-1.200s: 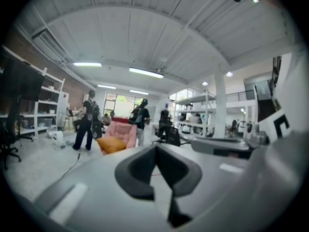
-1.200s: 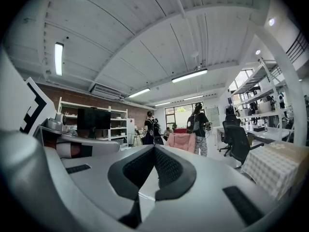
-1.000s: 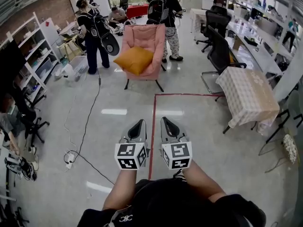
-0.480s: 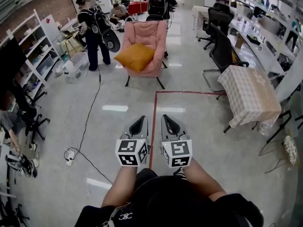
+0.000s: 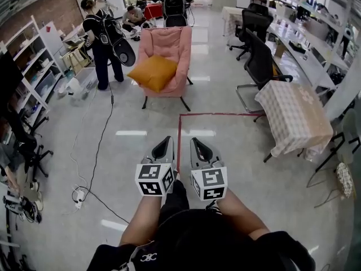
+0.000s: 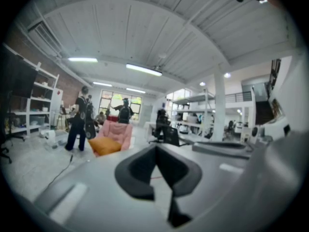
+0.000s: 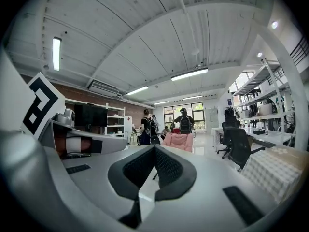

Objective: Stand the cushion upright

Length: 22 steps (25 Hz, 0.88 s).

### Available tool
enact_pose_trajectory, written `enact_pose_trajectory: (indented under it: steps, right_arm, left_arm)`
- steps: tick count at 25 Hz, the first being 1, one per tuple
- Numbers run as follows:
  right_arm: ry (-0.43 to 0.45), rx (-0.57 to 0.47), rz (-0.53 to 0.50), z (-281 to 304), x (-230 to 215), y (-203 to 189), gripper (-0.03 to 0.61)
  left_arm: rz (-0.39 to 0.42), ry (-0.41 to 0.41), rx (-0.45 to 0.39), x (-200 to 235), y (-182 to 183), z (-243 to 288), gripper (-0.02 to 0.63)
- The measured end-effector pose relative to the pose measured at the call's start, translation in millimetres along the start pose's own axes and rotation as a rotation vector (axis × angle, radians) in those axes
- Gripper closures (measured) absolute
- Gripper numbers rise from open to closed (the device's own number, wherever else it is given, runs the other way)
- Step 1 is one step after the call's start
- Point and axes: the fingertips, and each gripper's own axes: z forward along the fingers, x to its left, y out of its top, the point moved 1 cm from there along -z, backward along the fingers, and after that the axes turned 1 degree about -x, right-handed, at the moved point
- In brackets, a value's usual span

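Note:
An orange cushion [image 5: 153, 72] lies slanted on the seat of a pink armchair [image 5: 169, 43] far ahead across the floor; one corner hangs past the seat's front left. The left gripper view shows the same cushion [image 6: 104, 146] and armchair [image 6: 119, 131] small in the distance. In the right gripper view only the armchair [image 7: 178, 141] shows. My left gripper [image 5: 165, 145] and right gripper [image 5: 198, 145] are held side by side at waist height, pointing toward the chair, both shut with nothing between their jaws. They are well short of the cushion.
A red tape line [image 5: 179, 137] runs on the floor ahead. A table with a checked cloth [image 5: 296, 117] and black office chairs [image 5: 259, 61] stand right. Shelves [image 5: 34, 78] and a floor cable [image 5: 100, 145] lie left. A person in black [image 5: 101, 44] stands beside the armchair.
Both grippers have advanced over the floor toward the armchair, closer to the corner of the red tape line. They stay shut and side by side. A knee now shows between the arms.

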Motion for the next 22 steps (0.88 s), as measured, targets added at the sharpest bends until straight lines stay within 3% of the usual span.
enact_pose_trajectory:
  steps: [5,10,22]
  right_arm:
    - [-0.040,0.013,-0.018,56.6,-27.3,-7.6,0.583]
    - [-0.052,-0.060,0.011,131.7,-51.7,2.0,0.583]
    - [-0.003,-0.003,0.018,368.1,-59.5,25.2,0.583]
  left_arm:
    - [-0.020,-0.039,-0.006,29.2,0.0,62.3,0.617]
    - [-0.048,-0.080,-0.002,75.6,9.5,141.0,0.617]
    - [-0.170,-0.053,0.038,251.9,48.9,292.6,0.617]
